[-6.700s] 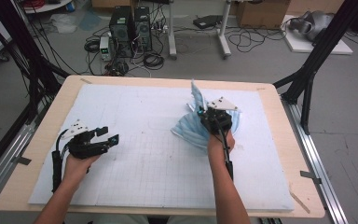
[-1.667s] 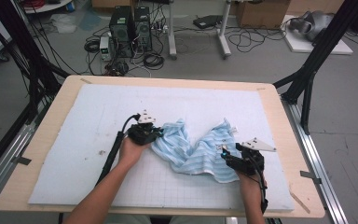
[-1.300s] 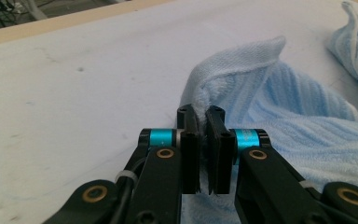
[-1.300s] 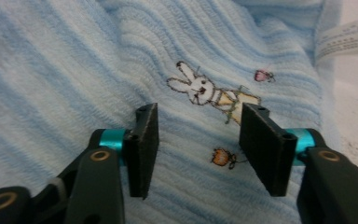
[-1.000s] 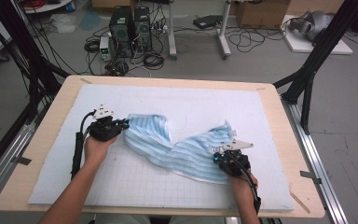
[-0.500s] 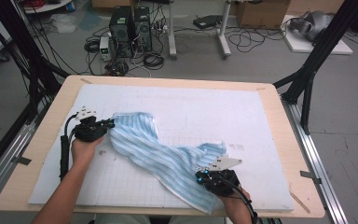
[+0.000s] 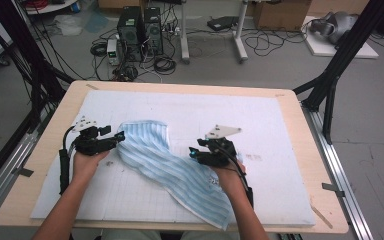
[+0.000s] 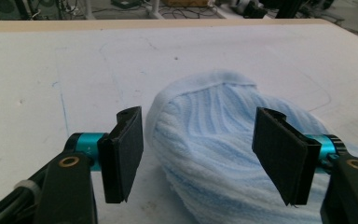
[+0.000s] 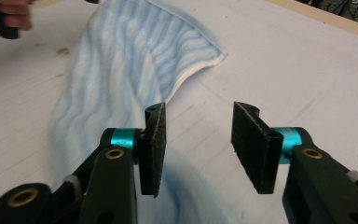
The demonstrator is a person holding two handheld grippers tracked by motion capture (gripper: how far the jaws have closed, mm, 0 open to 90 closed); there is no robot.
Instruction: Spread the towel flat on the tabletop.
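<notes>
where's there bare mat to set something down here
The mat is bare along its far edge beyond the towel, and on its right side past the right gripper. The near-left corner below the left gripper is free too. The middle, between both open grippers, is crowded by the towel.

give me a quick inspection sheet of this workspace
surface: white gridded mat on a wooden table, faint stains
job's things: light blue striped towel lying stretched out, diagonal, rumpled
clutter: nothing seen
grippers: left gripper open, jaws just opened, towel end between them unpressed; right gripper open, just opened, above the towel
cables: black cable along the left forearm
surroundings: computer towers, floor cables, black frame posts
</notes>
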